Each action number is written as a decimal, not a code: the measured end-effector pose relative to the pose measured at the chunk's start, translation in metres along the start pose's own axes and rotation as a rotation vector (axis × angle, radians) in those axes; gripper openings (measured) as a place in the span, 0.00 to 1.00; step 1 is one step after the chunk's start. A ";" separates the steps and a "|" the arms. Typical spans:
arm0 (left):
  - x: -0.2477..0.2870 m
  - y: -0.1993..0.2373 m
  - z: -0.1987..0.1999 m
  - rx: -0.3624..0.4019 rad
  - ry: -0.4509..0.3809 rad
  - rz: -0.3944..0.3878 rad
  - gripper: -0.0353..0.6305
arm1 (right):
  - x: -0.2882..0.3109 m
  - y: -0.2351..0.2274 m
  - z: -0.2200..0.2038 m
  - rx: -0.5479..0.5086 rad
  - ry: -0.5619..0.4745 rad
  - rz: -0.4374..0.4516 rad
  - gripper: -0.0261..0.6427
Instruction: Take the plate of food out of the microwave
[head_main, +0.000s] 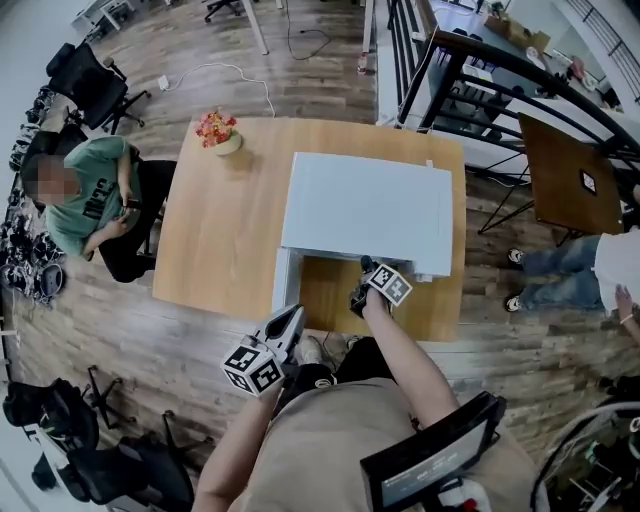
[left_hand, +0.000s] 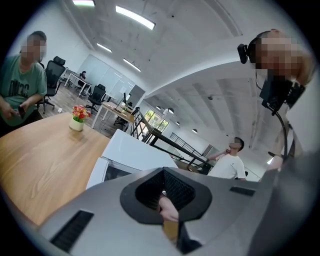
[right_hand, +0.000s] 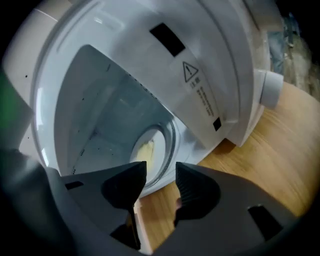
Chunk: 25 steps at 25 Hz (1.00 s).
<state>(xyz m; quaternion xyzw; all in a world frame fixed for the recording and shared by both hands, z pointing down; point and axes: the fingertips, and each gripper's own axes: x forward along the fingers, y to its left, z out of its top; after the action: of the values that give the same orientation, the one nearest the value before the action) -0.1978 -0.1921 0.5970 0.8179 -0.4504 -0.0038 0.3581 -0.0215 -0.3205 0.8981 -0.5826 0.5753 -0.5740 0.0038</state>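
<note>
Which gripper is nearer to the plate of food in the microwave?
Right. The right gripper is at the open microwave, short of the plate of food; the left gripper is farther off, at the table edge.

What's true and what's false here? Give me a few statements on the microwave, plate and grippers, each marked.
The microwave is open. True.
The plate is out on the table. False: it is inside the microwave.
The right gripper has its jaws apart and empty. True.
The left gripper holds the plate. False: its jaws are shut on nothing.
Flowers stand on the table. True.
</note>
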 end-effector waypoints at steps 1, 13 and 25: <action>-0.001 0.002 0.001 0.001 0.000 0.007 0.06 | 0.006 -0.002 -0.001 0.008 -0.003 -0.013 0.28; -0.011 0.015 0.007 -0.006 -0.013 0.062 0.06 | 0.042 -0.010 -0.013 0.017 -0.010 -0.146 0.28; -0.026 0.012 0.012 -0.007 -0.044 0.070 0.06 | 0.028 -0.015 -0.006 0.038 -0.053 -0.139 0.12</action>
<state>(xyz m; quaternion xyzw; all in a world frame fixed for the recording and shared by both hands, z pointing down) -0.2258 -0.1842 0.5867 0.8000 -0.4865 -0.0109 0.3511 -0.0252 -0.3305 0.9288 -0.6360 0.5224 -0.5679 -0.0098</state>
